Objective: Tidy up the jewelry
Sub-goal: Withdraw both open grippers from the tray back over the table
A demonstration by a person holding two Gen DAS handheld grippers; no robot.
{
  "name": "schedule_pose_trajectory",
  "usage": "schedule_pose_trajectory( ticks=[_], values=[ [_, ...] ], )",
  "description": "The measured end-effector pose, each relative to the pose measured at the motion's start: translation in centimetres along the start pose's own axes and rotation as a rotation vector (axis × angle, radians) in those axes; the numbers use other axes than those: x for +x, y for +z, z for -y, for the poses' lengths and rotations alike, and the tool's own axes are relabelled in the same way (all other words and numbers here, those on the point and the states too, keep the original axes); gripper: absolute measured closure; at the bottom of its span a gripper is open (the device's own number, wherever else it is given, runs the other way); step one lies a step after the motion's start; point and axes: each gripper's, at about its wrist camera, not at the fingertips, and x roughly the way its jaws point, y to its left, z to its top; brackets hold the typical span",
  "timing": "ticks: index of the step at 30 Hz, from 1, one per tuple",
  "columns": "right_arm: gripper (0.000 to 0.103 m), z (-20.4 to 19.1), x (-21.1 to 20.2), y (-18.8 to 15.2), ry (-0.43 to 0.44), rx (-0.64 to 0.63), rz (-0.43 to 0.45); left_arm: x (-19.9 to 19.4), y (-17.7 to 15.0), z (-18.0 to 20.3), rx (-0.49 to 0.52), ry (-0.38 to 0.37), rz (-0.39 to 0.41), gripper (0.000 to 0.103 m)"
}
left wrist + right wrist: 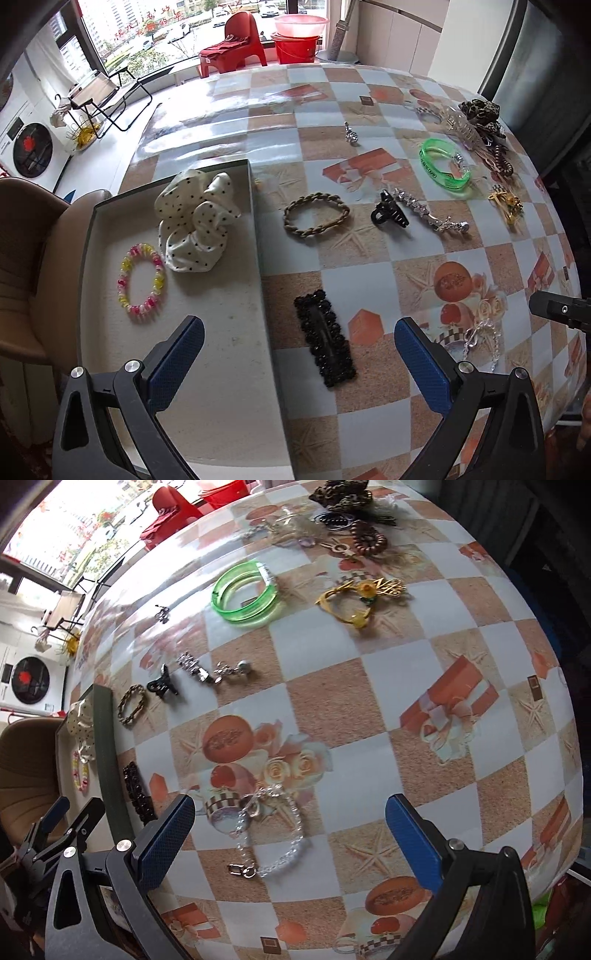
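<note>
A shallow grey tray (221, 369) on the left holds a polka-dot scrunchie (195, 221) and a pink-and-yellow bead bracelet (141, 282). My left gripper (299, 354) is open and empty, above the tray's right edge, with a black beaded hair clip (325, 338) between its fingers. My right gripper (290, 836) is open and empty over a silver chain bracelet (273, 834). On the table lie a braided brown hair tie (316, 214), a black claw clip (389, 214), a rhinestone clip (428, 214), a green bangle (445, 168) and gold pieces (506, 205).
A pile of more hair accessories with a leopard scrunchie (480, 110) sits at the table's far right. A small silver charm (351, 134) lies mid-table. A brown chair (33, 258) stands left of the tray. The table edge (576, 775) curves close on the right.
</note>
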Motion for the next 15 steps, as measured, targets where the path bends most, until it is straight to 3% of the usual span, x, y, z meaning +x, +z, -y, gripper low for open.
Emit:
schedule_pose_trajectory(
  ticks=[15],
  values=[
    [0.0,1.4,0.6,7.8,-0.032,-0.09,0.075,2.3,7.2,3.2,-0.047,-0.001,0.033,0.0]
  ],
)
